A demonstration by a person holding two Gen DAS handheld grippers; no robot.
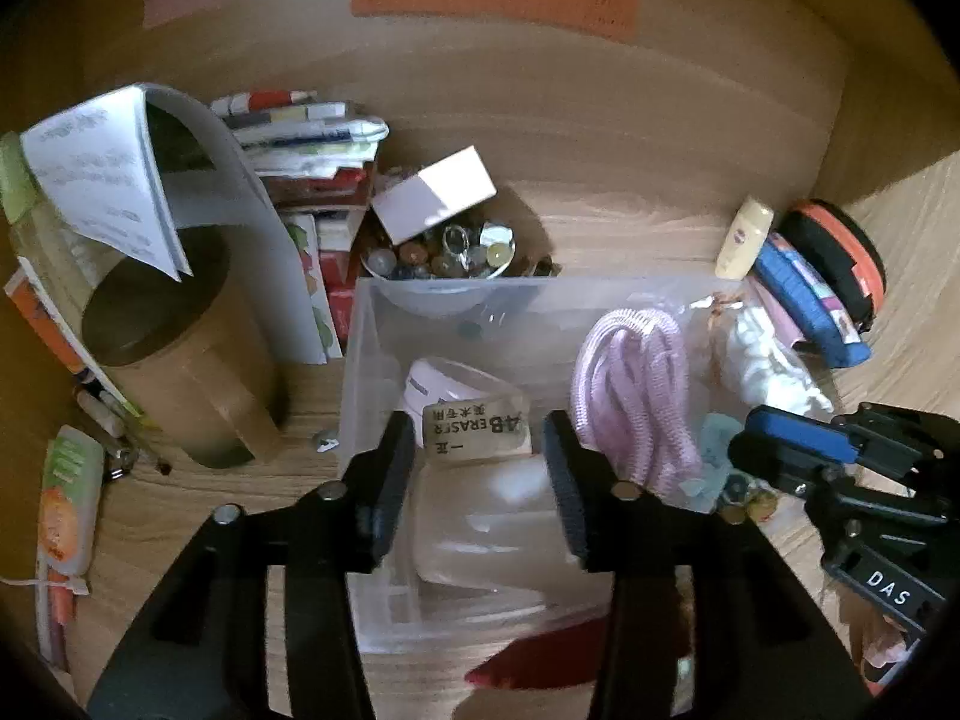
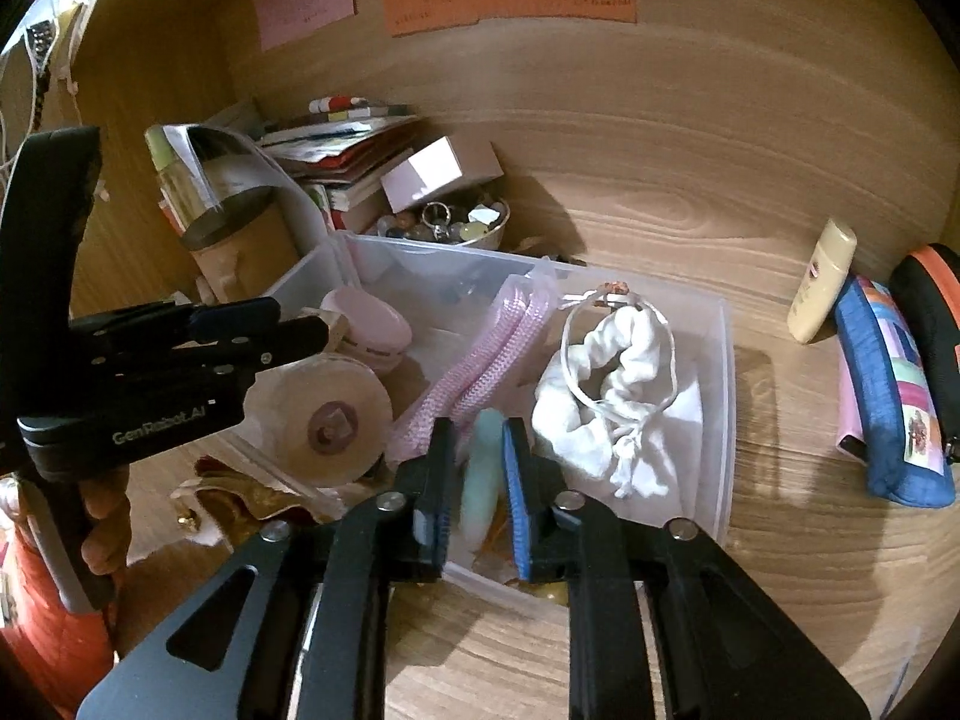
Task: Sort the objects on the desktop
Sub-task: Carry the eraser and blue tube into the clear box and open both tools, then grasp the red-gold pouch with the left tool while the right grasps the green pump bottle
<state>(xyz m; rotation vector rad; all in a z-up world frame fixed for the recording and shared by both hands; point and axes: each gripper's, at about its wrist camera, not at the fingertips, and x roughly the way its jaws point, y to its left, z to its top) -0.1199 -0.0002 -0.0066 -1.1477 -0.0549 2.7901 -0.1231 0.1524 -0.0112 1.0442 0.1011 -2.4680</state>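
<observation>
A clear plastic bin [image 1: 366,324] [image 2: 720,360] stands on the wooden desk. It holds a pink cord [image 1: 636,384] [image 2: 474,360], a white cloth pouch [image 2: 606,402] [image 1: 768,360], a white round case [image 2: 366,324], an eraser [image 1: 477,429] and a tape roll [image 2: 327,414] [image 1: 486,522]. My left gripper [image 1: 480,480] is inside the bin with its jaws around the tape roll, just below the eraser. My right gripper [image 2: 477,480] is shut on a pale green flat object [image 2: 483,480] at the bin's near edge.
A bowl of beads [image 1: 444,258] and a white box [image 1: 432,192] sit behind the bin beside stacked books [image 1: 306,138]. A cardboard cup [image 1: 180,360] stands left. A cream bottle [image 2: 822,282], a blue pouch [image 2: 888,414] and an orange-rimmed case [image 2: 930,324] lie right.
</observation>
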